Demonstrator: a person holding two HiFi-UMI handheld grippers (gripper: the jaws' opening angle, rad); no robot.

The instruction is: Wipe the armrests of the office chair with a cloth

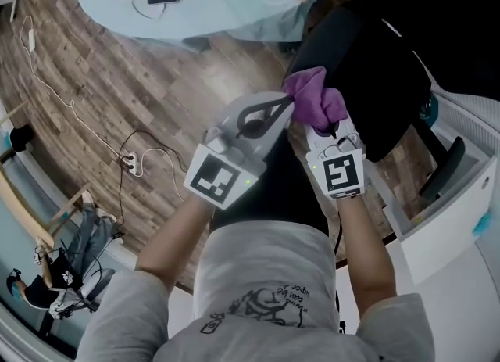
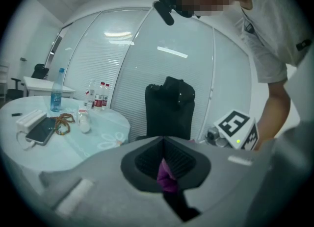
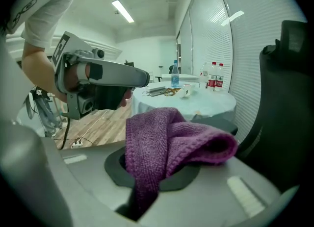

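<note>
Both tongs meet over the office chair, each closed on the same purple cloth. The right tongs hold the bulk of it. The left tongs come in from the left and pinch only an edge. This looks like a regrip or a refold: the cloth is being bunched into a pad before it goes to an armrest, and it touches no part of the chair yet. What appears to be one armrest sits well to the right and nearer the person, with no cloth on it, so I judge the wiping not begun on that side.

The head view shows how the two tools sit against the chair and the wooden floor, but not the grip itself. The left gripper view shows that: only a thin purple sliver is caught between its closed jaws, with the chair's backrest upright beyond. The right gripper view shows a thick knitted fold spilling over and out of its jaws. It also shows the far round worktop with its bottles, which play no part here.
</note>
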